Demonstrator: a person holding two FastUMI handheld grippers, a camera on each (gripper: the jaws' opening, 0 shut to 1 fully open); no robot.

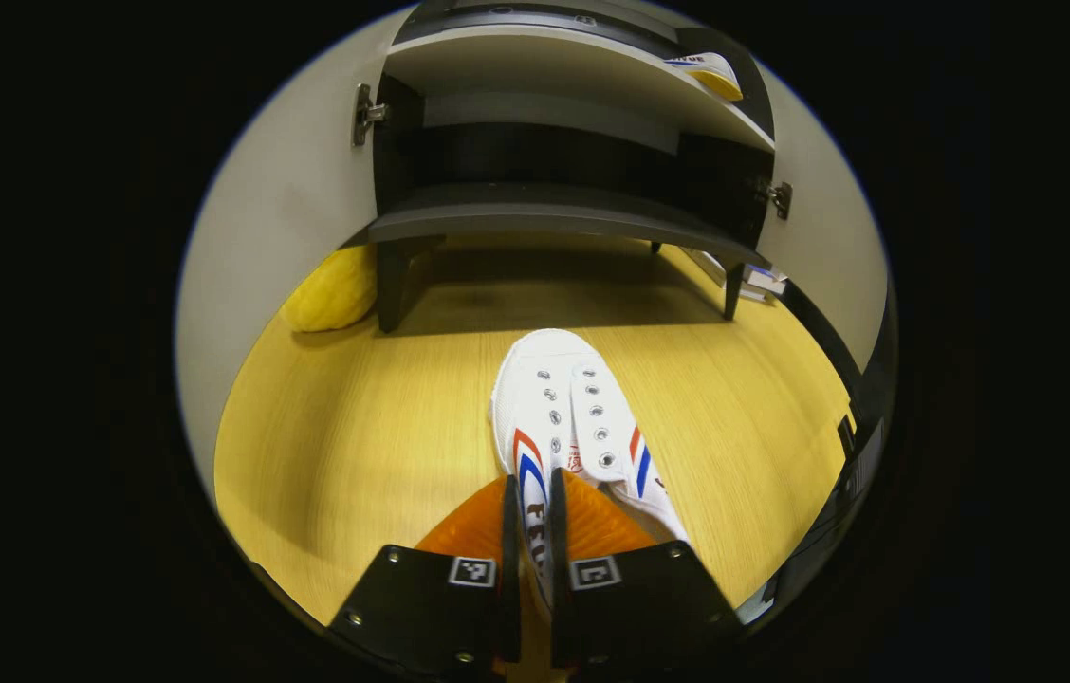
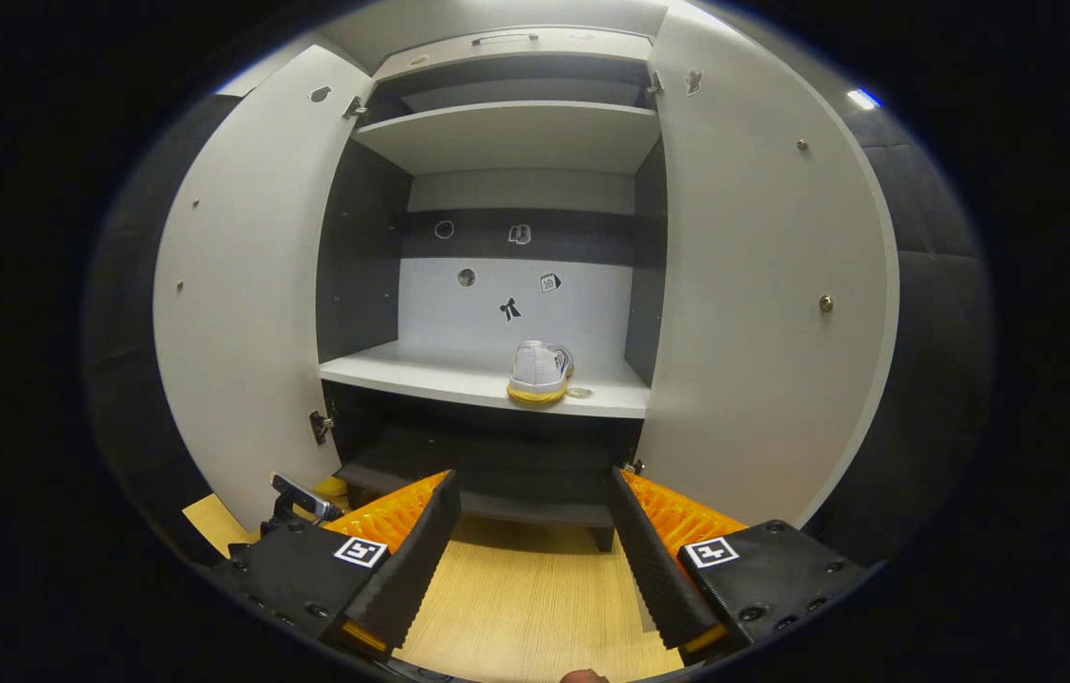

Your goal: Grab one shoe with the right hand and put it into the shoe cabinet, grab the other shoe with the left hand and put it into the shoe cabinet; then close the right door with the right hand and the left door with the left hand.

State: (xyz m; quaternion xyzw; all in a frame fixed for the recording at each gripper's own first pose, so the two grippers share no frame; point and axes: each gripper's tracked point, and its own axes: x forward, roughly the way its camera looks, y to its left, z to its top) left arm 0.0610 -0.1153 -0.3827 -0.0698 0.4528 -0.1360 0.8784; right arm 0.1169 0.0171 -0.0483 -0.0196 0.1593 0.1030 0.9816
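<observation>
Left gripper (image 1: 533, 531): seen at the bottom of the left gripper view, closed on the side wall of a white shoe (image 1: 573, 417); both fingers are pressed against the canvas near the heel opening.
Shoe on the floor: a white lace-less sneaker with red and blue stripes, laid on the yellow wooden floor (image 1: 355, 446) with its toe pointed toward the shoe cabinet (image 1: 554, 213); it is placed in front of the cabinet's lowest shelf, apart from it.
Right gripper (image 2: 535, 541): seen at the bottom of the right gripper view, its fingers spread wide with nothing between them; it is held before the cabinet, above the floor (image 2: 535, 588).
Shoe in the cabinet (image 2: 540, 372): a white sneaker with a yellow sole, set upright on the pale middle shelf (image 2: 421, 375), toward the right side, its heel turned to the camera. In the left gripper view its sole edge (image 1: 713, 74) is glimpsed at the right end of a shelf.
Left door (image 2: 250, 285): swung open.
Right door (image 2: 763, 285): swung open.
Yellow object (image 1: 334, 292): a rounded shape lying beside the cabinet's left leg; what it is cannot be told.
</observation>
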